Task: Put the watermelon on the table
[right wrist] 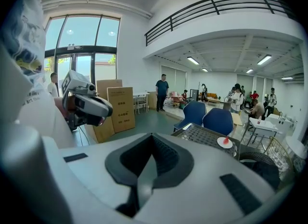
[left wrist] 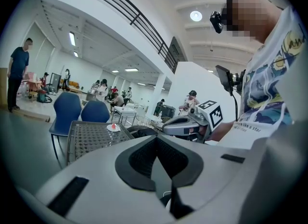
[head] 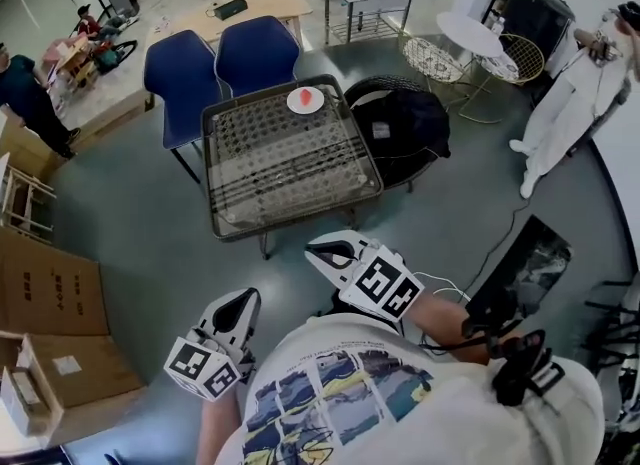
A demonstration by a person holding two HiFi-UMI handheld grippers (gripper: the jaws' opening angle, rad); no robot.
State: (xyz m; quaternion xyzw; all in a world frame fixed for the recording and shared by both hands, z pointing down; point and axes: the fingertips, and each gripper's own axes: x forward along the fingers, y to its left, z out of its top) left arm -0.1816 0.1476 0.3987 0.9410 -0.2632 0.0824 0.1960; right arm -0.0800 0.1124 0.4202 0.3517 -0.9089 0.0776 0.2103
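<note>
Watermelon slice on white plate, mesh table, upper centre. Left claw, right claw closed, empty. Delivered or awaiting pickup: undecidable.

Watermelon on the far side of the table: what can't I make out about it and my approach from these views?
- Watermelon: too small in every view; its shape and whether it lies flat on the white plate can't be told.
- Table near edge: hidden behind the left gripper in its view and the right gripper in its view.
- Table legs: mostly hidden under the mesh top in the head view.
</note>
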